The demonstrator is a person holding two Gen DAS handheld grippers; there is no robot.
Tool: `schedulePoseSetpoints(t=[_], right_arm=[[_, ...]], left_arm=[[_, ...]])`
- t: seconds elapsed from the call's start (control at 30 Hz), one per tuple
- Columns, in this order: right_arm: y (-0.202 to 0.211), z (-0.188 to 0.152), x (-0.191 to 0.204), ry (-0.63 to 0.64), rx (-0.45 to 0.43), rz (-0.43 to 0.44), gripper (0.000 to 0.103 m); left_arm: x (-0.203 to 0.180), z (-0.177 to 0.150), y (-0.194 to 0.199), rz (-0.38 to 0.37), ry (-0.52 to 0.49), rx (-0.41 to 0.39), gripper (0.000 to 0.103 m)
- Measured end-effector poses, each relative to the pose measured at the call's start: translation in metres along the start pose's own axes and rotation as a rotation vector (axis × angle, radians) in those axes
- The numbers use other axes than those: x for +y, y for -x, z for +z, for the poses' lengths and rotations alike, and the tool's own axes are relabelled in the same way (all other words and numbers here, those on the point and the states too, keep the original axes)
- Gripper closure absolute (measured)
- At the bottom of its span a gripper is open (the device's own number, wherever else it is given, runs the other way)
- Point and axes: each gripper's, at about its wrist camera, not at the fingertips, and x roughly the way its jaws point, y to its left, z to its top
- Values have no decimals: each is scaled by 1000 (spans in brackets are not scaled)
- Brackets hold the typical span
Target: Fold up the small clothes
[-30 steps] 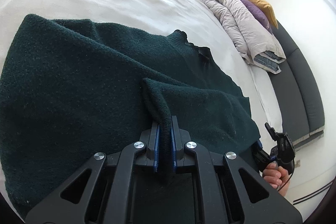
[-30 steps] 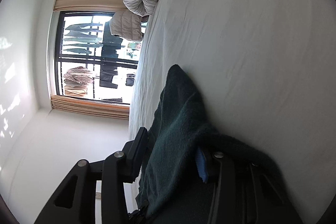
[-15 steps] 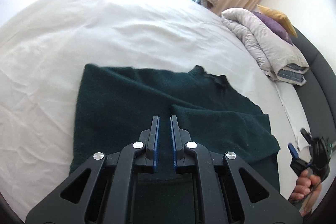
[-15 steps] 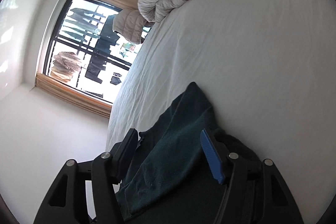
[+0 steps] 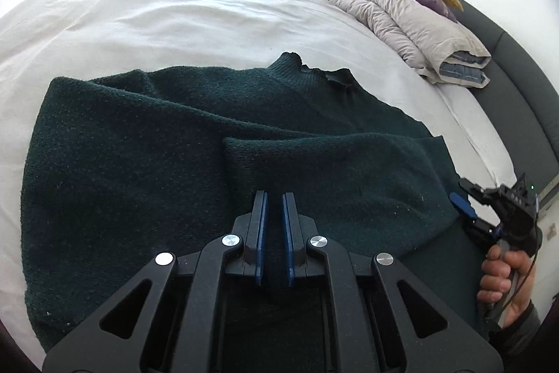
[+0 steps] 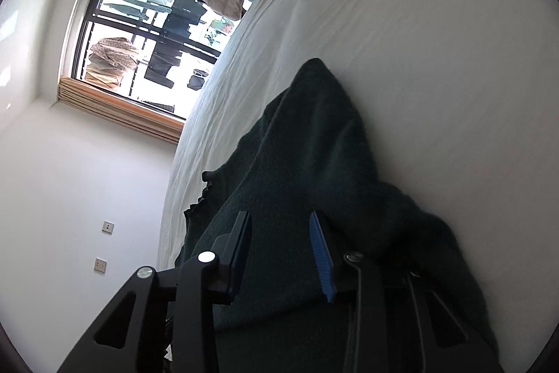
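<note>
A dark green knit sweater (image 5: pixel 139 163) lies spread on the white bed, collar toward the far side. One sleeve (image 5: pixel 332 159) lies folded across its body. My left gripper (image 5: pixel 274 194) hovers just over the sweater's middle, shut, with nothing pinched between its blue pads. A hand holds my right gripper (image 5: pixel 466 196) at the sweater's right edge. In the right wrist view the right gripper (image 6: pixel 279 215) has its jaws closing, a wide gap still between them. Sweater fabric (image 6: pixel 307 145) lies in that gap and drapes over one finger; the pads do not press on it.
The white bed sheet (image 5: pixel 174 16) extends far beyond the sweater. A folded beige duvet (image 5: pixel 401 16) with purple and yellow pillows lies at the far right by a dark headboard (image 5: pixel 517 69). A window (image 6: pixel 139 30) and a white wall with sockets (image 6: pixel 101 264) border the bed.
The left gripper let the sleeve go; it now lies flat across the sweater. The left view drew back, then came closer. The right jaws widened, then narrowed.
</note>
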Motion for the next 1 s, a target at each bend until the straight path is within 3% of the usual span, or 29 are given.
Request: schedulePoseSetpoints(t=[0.1,0.23,0.33,0.5,0.6,0.7,0.8,0.9,0.97,1.0], right_arm=[[17,-5,1,0,-2,-44,74],[37,-1,29,43,-69,-27,44],[29,6,48,69,-66,29,41],[-4,5,24,-4,16,-43,40],[2,-6,9,36,-21,-20,62],[23,-14,2,37,-32,-12,65],[53,-26,6,79,-48,-102,57],[94,-44,15,133,-128,-149,31],[116,-57,22,174,-158,-153,31],[125,-64,25,189,-163,-157,31]], left_arm=[[10,-2,-1,-51,46,-16,94],[26,-1,1,-119,118,-19,94],[25,-2,4,-97,105,-29,94],[23,-5,8,-77,104,-39,94],[22,-7,11,-65,100,-41,94],[20,-10,18,-46,103,-49,94],[16,-21,38,49,90,-69,94],[15,-41,70,88,96,-88,94],[9,-57,94,113,65,-110,92],[6,-66,105,118,48,-116,86]])
